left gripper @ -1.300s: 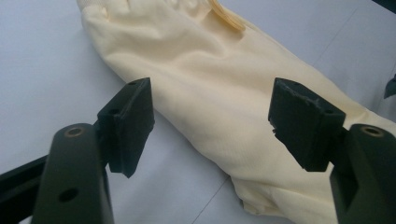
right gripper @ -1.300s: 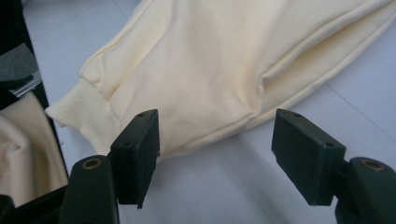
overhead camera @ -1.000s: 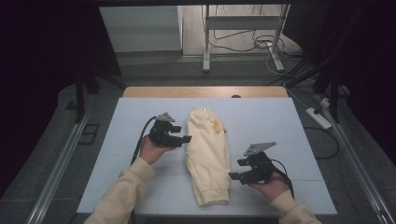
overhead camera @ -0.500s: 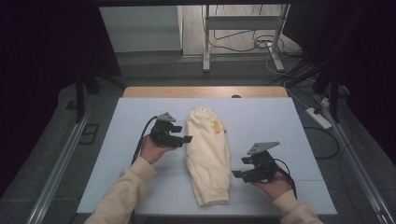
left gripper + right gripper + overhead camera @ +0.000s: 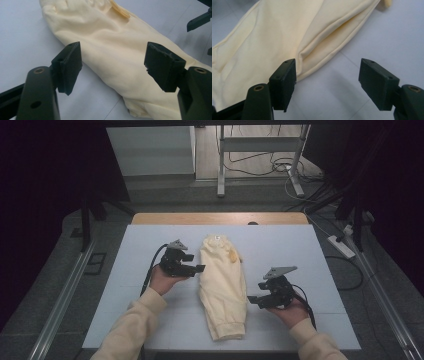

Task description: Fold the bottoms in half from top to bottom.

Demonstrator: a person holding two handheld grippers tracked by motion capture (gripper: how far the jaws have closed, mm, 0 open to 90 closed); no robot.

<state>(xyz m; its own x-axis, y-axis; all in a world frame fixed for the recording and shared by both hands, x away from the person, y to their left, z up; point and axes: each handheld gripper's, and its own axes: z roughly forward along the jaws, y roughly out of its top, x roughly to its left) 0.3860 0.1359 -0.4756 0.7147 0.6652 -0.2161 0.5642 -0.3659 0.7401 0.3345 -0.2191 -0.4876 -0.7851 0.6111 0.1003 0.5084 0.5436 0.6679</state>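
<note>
Table [image 5: 150, 320]: pale, flat top with a wooden strip along the far edge.

Cream garment [image 5: 222, 285]: folded into a long narrow shape, lying flat mid-table, running far to near. Ribbed cuff or hem at the near end, small label and a yellowish tab at the far end. Can't tell what kind of garment it is.

Left gripper [image 5: 194, 266]: just beside the garment's left edge toward the far end, pointing at it. In the left gripper view its fingers [image 5: 67, 66] are spread wide, garment [image 5: 120, 55] lying between and beyond them, nothing pinched. Contact with the cloth: can't tell.

Right gripper [image 5: 256, 301]: just beside the garment's right edge, nearer the person. In the right gripper view its fingers [image 5: 283, 80] are also spread wide; the left one sits right at the folded edge of the garment [image 5: 287, 37], the other over bare table. Nothing gripped.
</note>
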